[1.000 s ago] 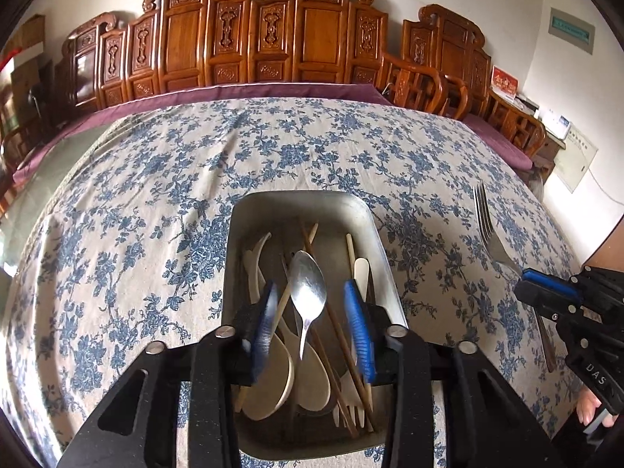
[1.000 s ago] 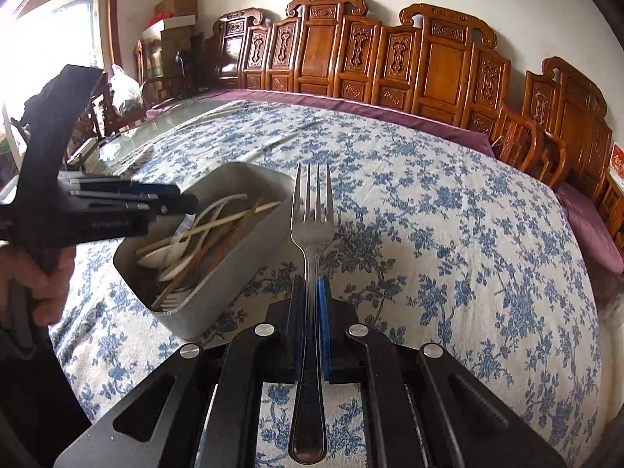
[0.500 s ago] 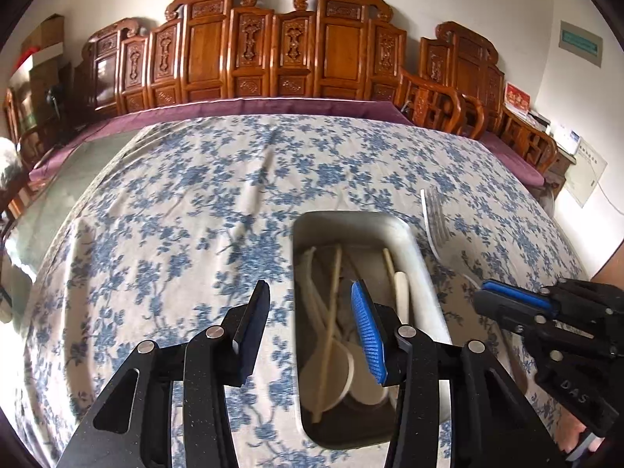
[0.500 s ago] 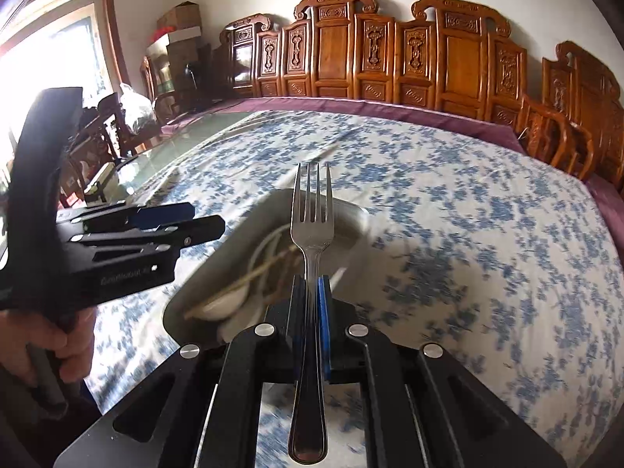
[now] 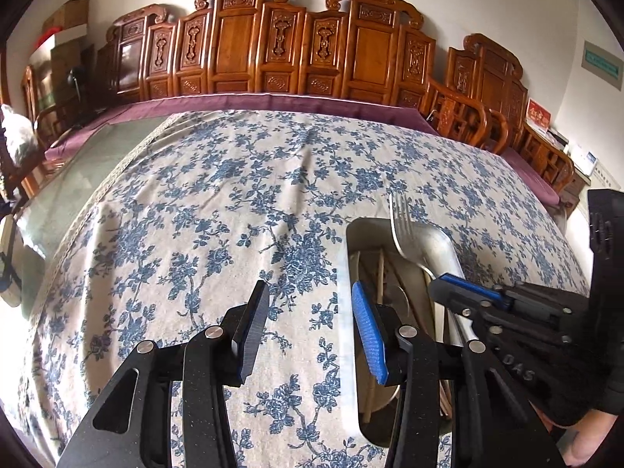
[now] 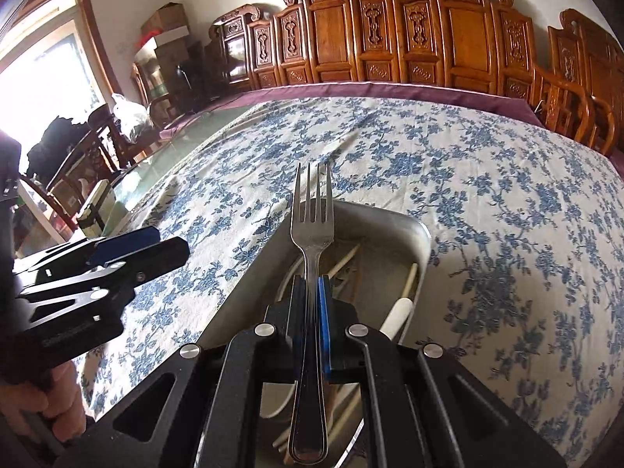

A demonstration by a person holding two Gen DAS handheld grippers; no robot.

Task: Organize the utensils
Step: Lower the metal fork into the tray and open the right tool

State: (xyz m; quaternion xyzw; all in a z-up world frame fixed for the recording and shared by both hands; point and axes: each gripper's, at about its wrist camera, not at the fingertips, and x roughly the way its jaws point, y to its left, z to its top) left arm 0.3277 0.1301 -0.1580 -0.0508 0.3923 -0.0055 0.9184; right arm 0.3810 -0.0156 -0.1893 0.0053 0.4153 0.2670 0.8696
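Note:
A steel fork (image 6: 312, 226) is clamped by its handle in my right gripper (image 6: 311, 284), tines pointing forward. It hovers over the metal tray (image 6: 390, 226), which holds wooden chopsticks (image 6: 343, 263) and white spoons (image 6: 397, 312). In the left wrist view the fork (image 5: 403, 226) and right gripper (image 5: 448, 284) reach in over the tray (image 5: 351, 273) from the right. My left gripper (image 5: 308, 292) stands open and empty over the tablecloth, just left of the tray's rim. The left gripper (image 6: 171, 243) also shows at the left of the right wrist view.
A blue floral tablecloth (image 5: 234, 195) covers the table, with bare glass (image 5: 97, 163) at its left side and a purple cloth (image 5: 273, 101) along the far edge. Carved wooden chairs (image 5: 292, 46) line the far side. A hand (image 6: 58, 401) holds the left gripper.
My left gripper has moved left, off the tray and over the cloth. My right gripper has carried the fork leftward until it hangs over the tray.

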